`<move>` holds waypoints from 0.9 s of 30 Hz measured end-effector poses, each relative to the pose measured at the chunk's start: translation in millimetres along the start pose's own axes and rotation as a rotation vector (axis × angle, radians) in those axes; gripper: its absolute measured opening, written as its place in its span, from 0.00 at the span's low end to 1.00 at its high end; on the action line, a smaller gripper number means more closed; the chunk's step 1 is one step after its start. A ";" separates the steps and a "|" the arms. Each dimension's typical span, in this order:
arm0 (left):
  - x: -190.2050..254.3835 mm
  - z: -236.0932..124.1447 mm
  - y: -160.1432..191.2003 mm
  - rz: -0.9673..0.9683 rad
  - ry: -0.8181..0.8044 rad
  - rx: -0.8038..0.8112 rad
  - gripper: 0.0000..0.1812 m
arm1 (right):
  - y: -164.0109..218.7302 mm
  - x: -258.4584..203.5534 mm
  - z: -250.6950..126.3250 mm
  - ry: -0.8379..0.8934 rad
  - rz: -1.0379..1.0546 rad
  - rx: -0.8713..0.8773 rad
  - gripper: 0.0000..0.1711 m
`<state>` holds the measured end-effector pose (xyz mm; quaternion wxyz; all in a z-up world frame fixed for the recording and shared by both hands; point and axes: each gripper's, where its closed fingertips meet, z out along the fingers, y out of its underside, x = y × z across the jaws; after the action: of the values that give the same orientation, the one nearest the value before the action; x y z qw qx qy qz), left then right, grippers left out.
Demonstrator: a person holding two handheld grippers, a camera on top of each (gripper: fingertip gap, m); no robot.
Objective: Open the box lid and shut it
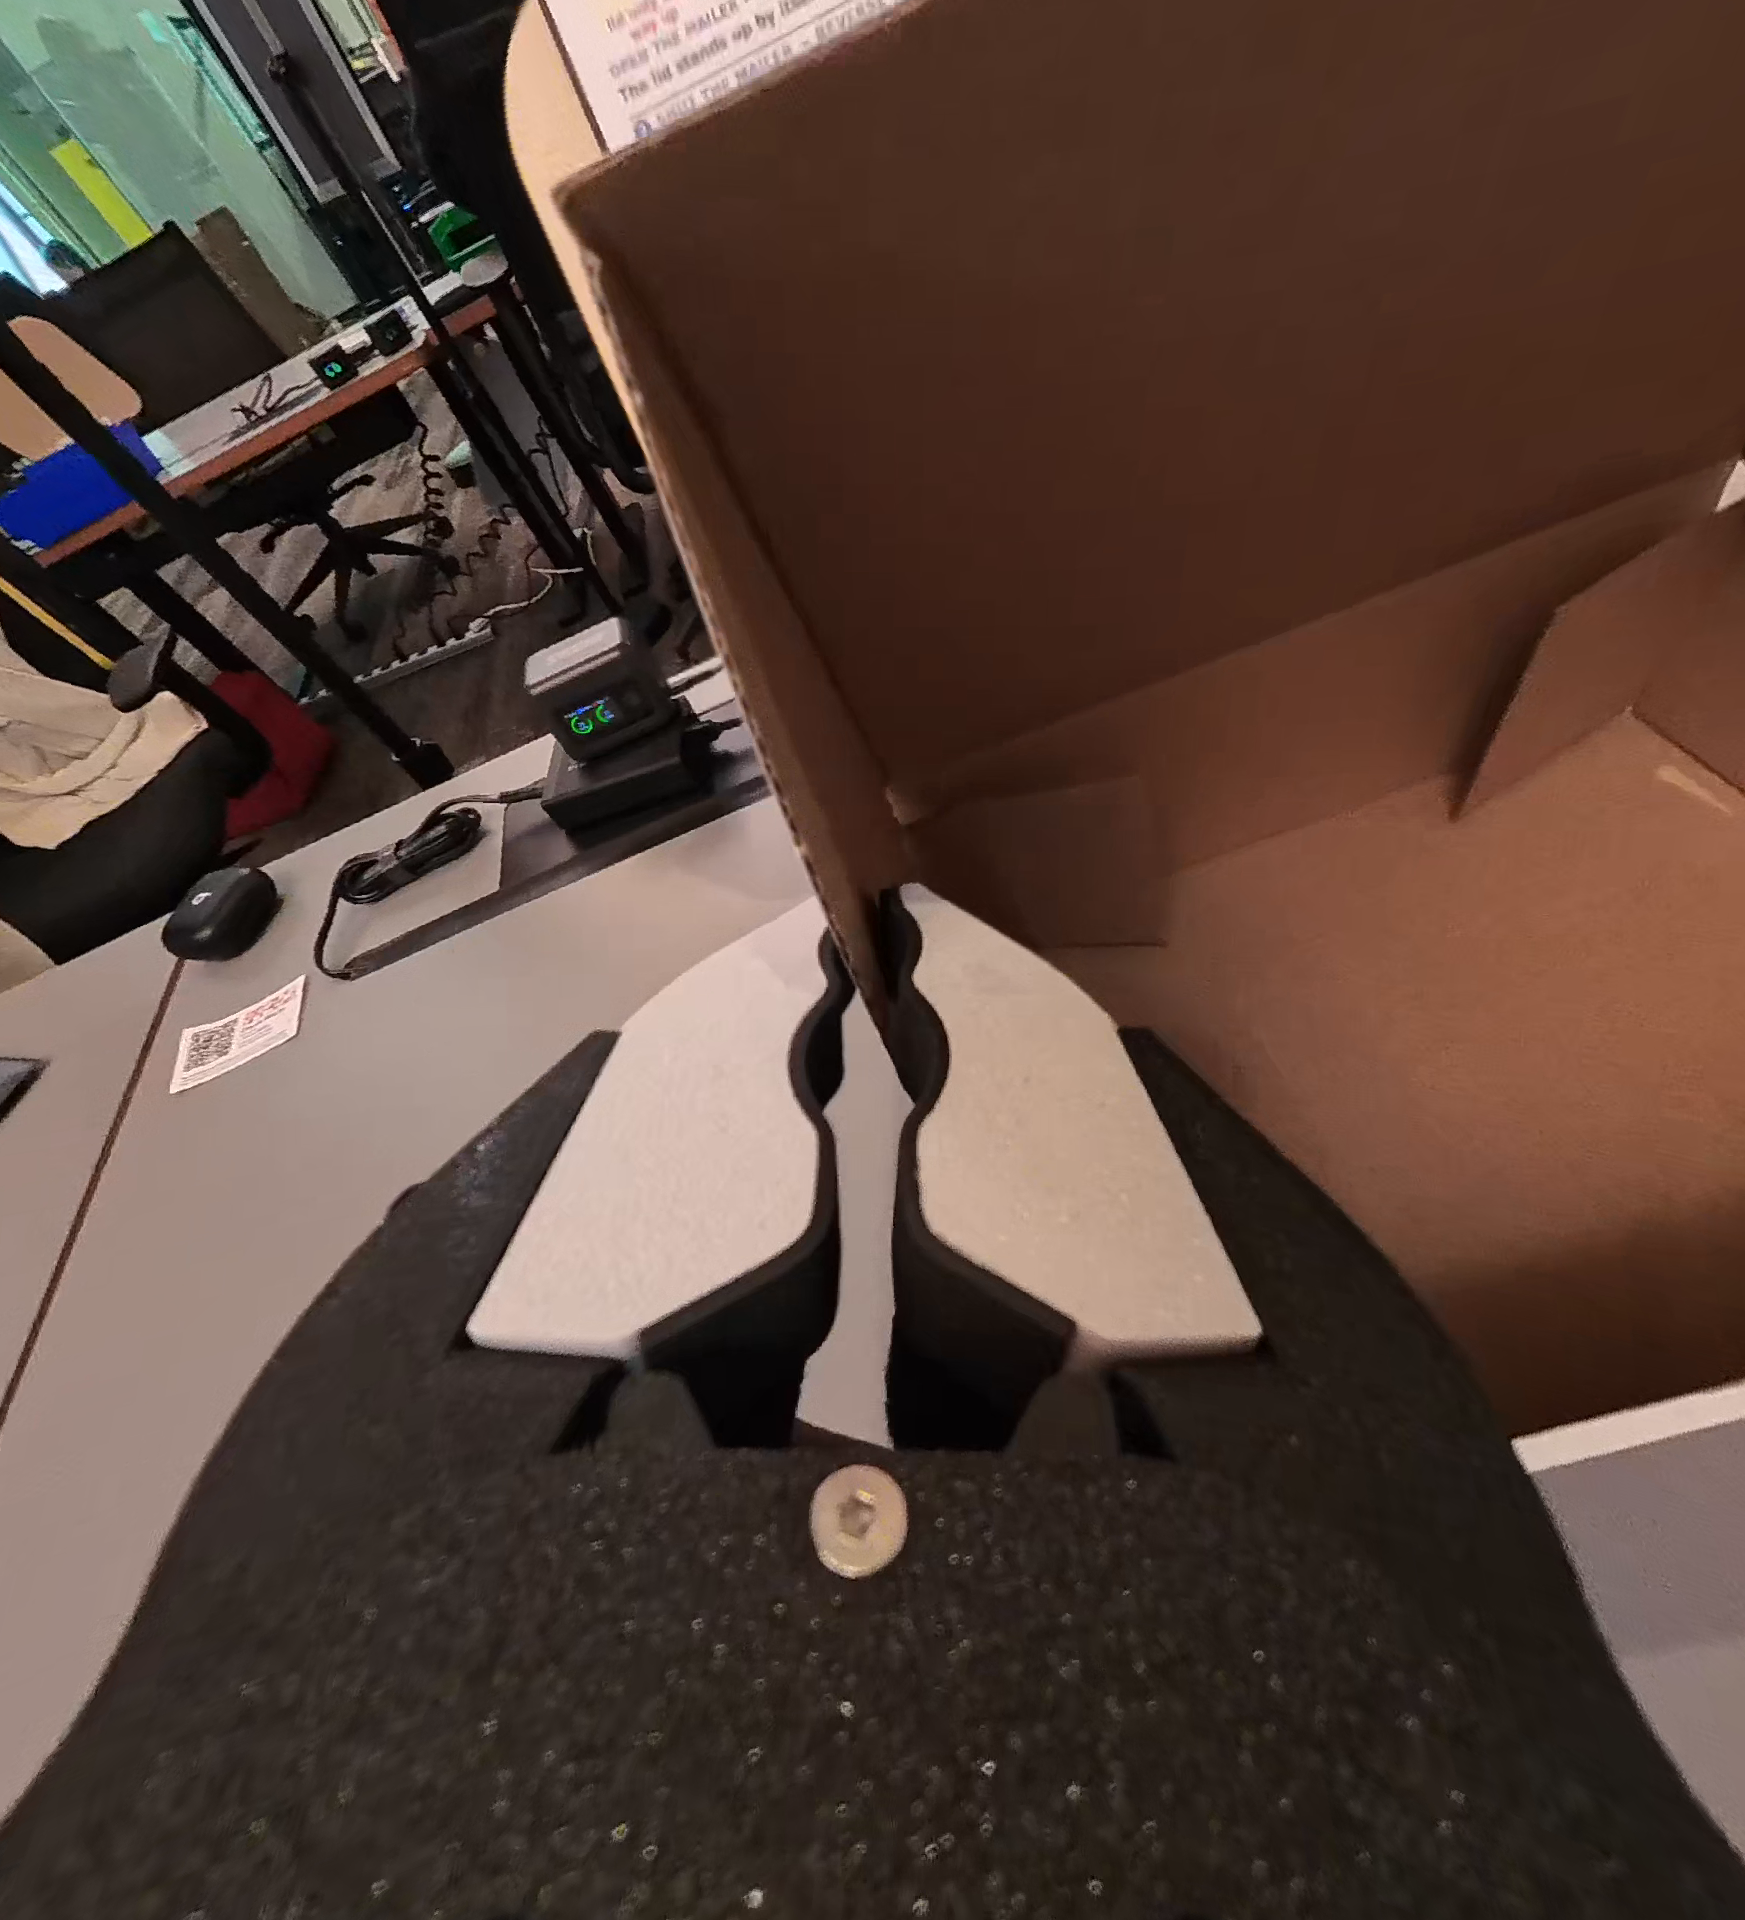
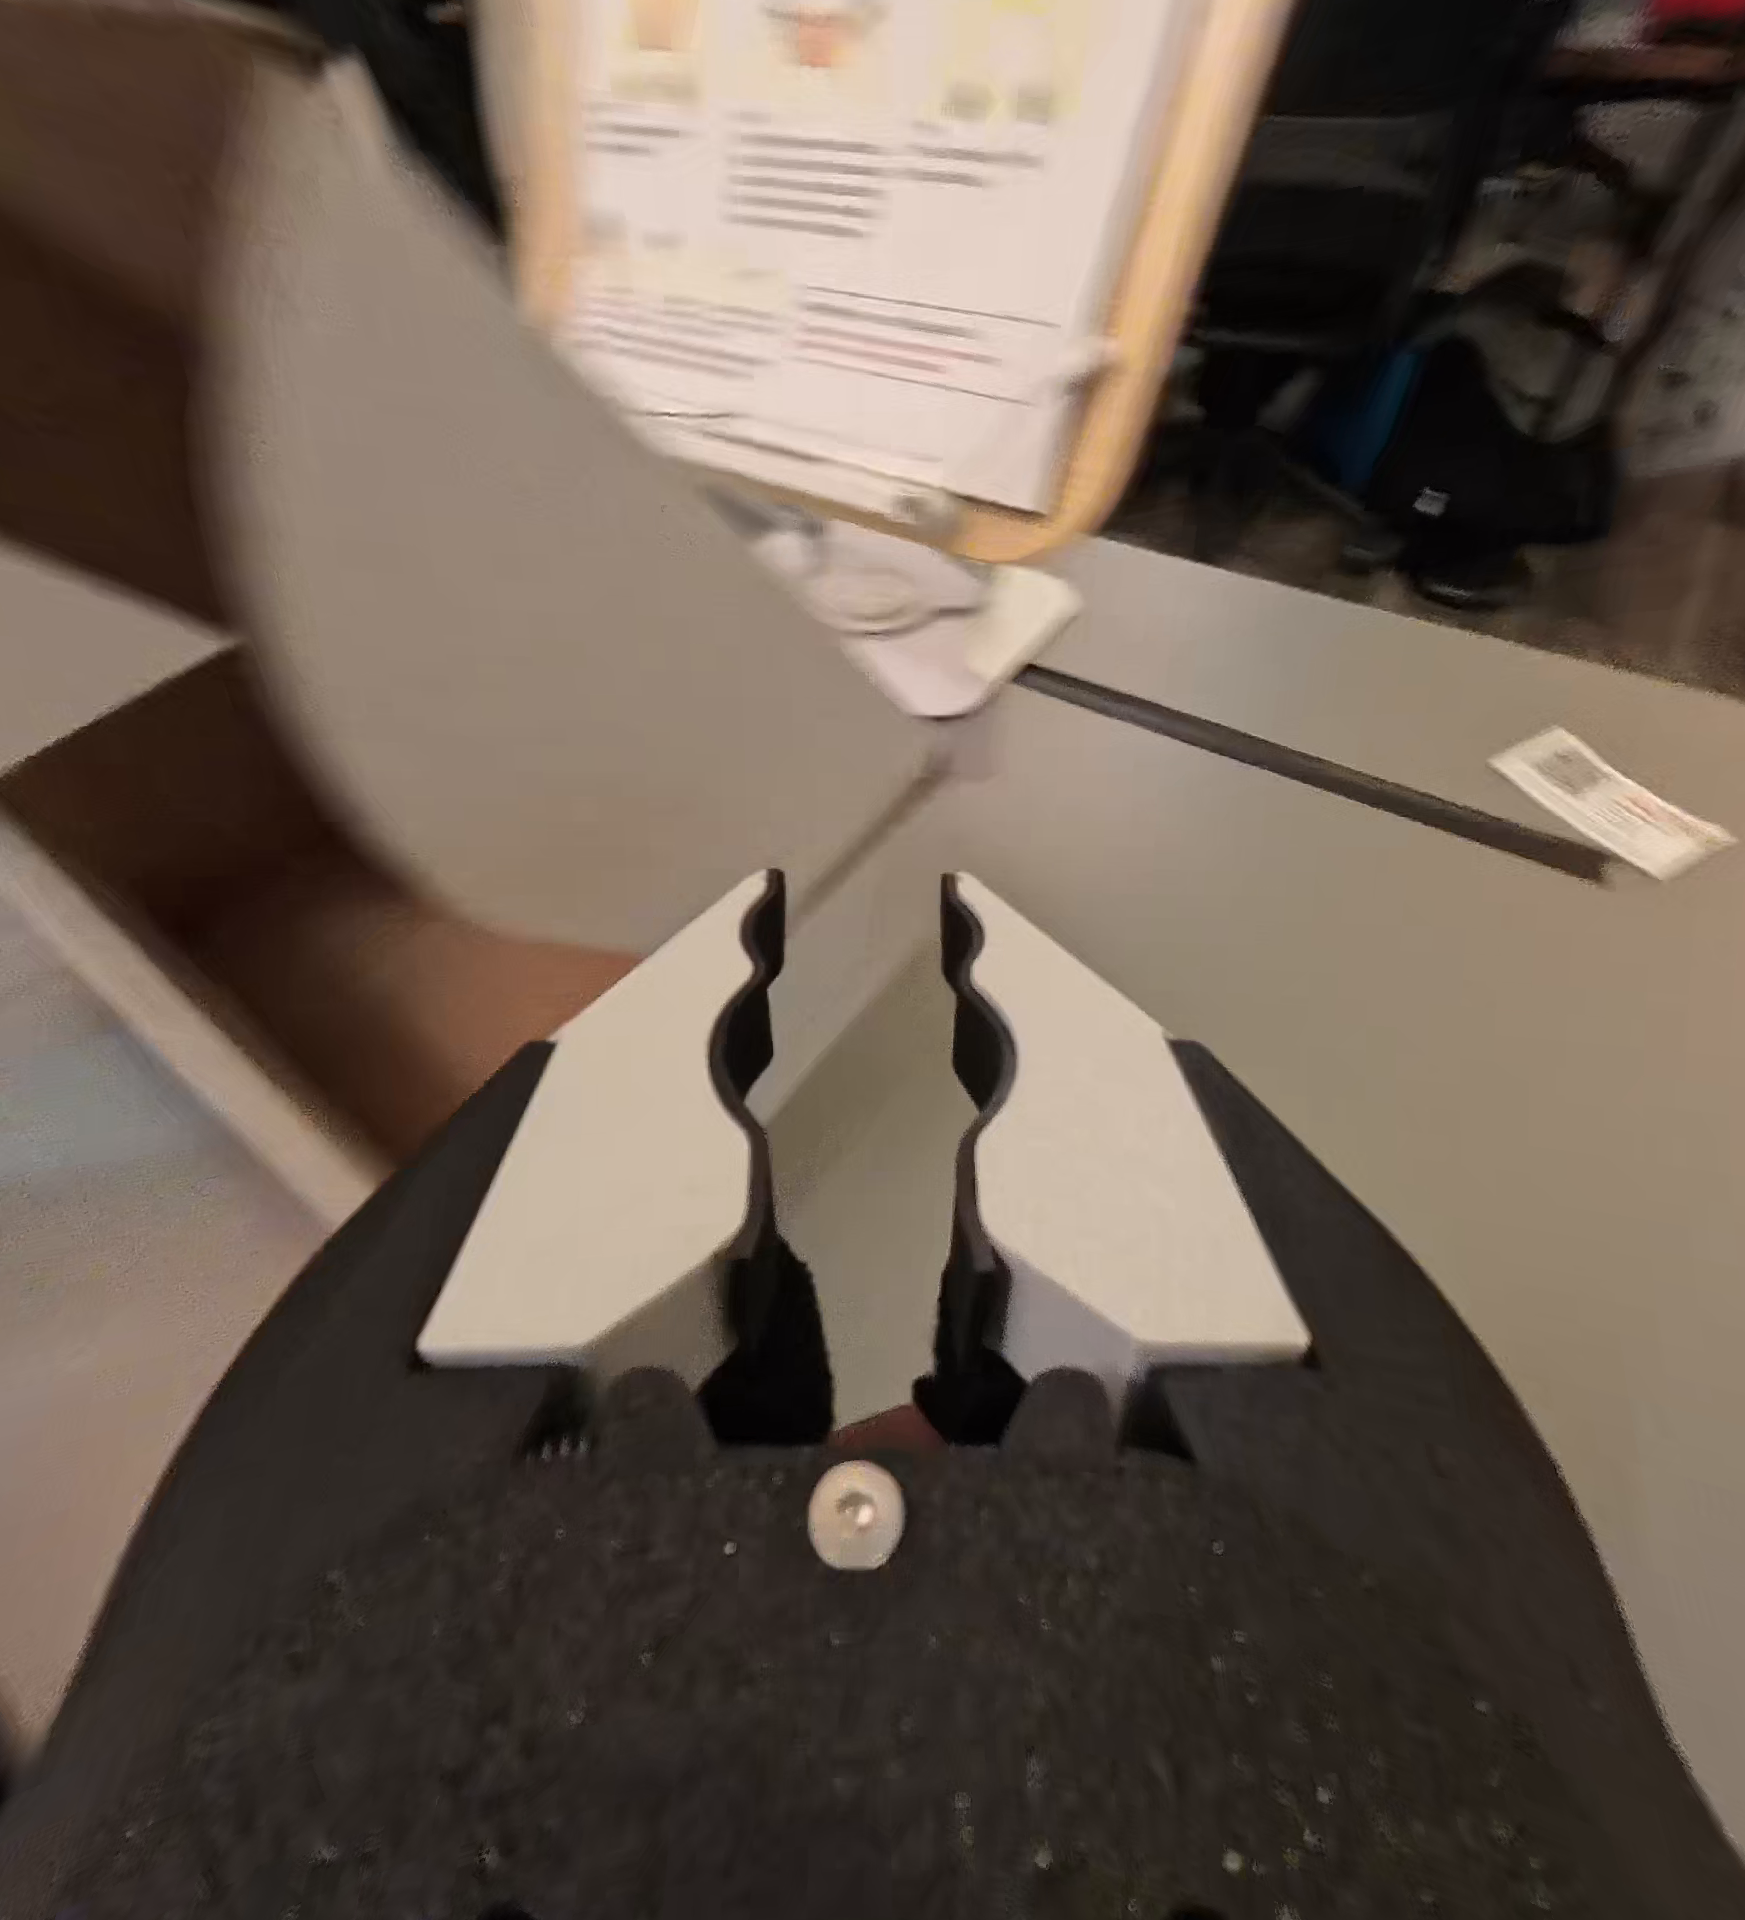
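Observation:
A brown cardboard box (image 1: pixel 1470 1039) lies open on the grey table, its inside showing at the right of the left wrist view. Its lid (image 1: pixel 1211 416) is raised steeply. My left gripper (image 1: pixel 873 935) is shut on the lower edge of the lid's side flap. In the right wrist view the lid (image 2: pixel 535 675) is a blurred grey sheet at upper left, above the box's inside (image 2: pixel 224 852). My right gripper (image 2: pixel 863 894) is open and empty, just right of the lid's edge and apart from it.
On the table to the left are a black rounded case (image 1: pixel 221 911), a coiled cable (image 1: pixel 400 862), a small device with a lit screen (image 1: pixel 603 707) and a printed card (image 1: pixel 239 1039). A wood-framed sheet (image 2: pixel 847 229) stands behind the box. Office chairs stand beyond the table. Spacing between my two grippers at the tips: around 35 centimeters.

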<state>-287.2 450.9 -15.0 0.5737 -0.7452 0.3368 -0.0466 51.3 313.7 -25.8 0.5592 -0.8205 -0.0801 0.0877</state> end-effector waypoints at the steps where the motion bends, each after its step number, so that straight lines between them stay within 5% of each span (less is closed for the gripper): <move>1: 0.9 0.4 -0.8 0.000 -0.004 0.001 0.02 | -7.9 -29.9 -12.9 -0.059 -0.048 -0.013 0.17; 5: 3.8 4.2 1.3 -0.021 0.001 -0.003 0.02 | -23.2 -130.0 10.5 -0.039 -0.253 -0.038 0.26; 8: -5.4 5.3 7.0 -0.031 -0.032 -0.015 0.02 | -28.9 -99.6 44.3 0.444 -0.459 -0.116 0.26; 10: -9.2 5.7 9.1 -0.049 -0.023 -0.019 0.02 | -46.3 -100.1 34.2 0.583 -0.546 -0.069 0.22; 14: -9.5 4.8 12.2 -0.057 -0.001 -0.029 0.01 | -74.9 -127.4 -8.9 0.563 -0.445 0.059 0.21; 17: -8.5 3.9 13.3 -0.065 0.016 -0.026 0.01 | -53.6 -192.3 40.8 0.200 -0.403 0.020 0.20; 22: -7.0 1.9 16.5 -0.099 0.063 -0.023 0.01 | -8.6 -130.9 148.9 0.460 -0.859 -0.307 0.20; 27: -10.0 2.7 17.6 -0.152 0.099 -0.013 0.01 | 40.6 -77.4 196.2 0.557 -1.020 -0.675 0.20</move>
<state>-301.5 456.7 -28.3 0.5464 -0.7689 0.3076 -0.1246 -68.4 458.5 -129.9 0.2434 -0.8017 -0.3333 -0.4323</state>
